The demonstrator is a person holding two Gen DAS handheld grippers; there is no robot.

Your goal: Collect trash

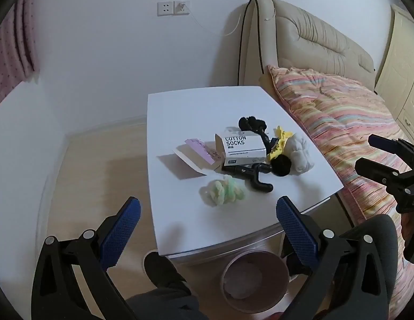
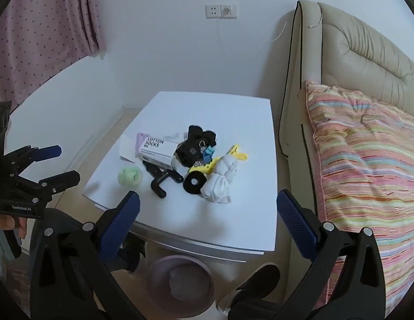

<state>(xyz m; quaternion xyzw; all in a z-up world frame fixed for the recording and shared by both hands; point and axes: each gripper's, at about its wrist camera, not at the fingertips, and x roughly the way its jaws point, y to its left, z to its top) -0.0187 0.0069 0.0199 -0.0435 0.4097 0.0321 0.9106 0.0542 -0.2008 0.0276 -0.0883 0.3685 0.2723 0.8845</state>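
Left wrist view: trash pile sits mid-bench on the white bench (image 1: pixel 180 106), all loose, nothing gripped. Cotton socks box (image 1: pixel 240 148) lies on its side at the centre. Open pink-and-white card packaging (image 1: pixel 196 157) lies flat just left of the box, touching it. Pale green fluffy wad (image 1: pixel 223 190) sits alone on the near side, apart from the rest. Black Y-shaped handle piece (image 1: pixel 249 173) lies in front of the box, between the wad and a black ring (image 1: pixel 281 166). White knotted cloth (image 1: pixel 300 154) sits right of the ring, touching it; yellow plastic piece (image 1: pixel 280 142) is wedged behind. Black clump (image 1: pixel 252 123) at the far side of the pile.

Round bin (image 1: pixel 255 280) stands on the floor below the bench's near edge, something pale and crumpled inside.

Left hand-held gripper (image 1: pixel 207 229) hovers above the near bench edge, blue pads spread wide, holding nothing. Right hand-held gripper (image 1: pixel 377 154) is off to the right over the bed, fingers parted, empty.

Right wrist view: right hand-held gripper (image 2: pixel 208 226) spread wide over the near edge of the bench, empty; left hand-held gripper (image 2: pixel 60 164) at far left, fingers parted.

Striped pillow (image 1: pixel 340 122) and beige padded headboard (image 1: pixel 313 40) right of the bench; pink curtain (image 2: pixel 41 26) at left.
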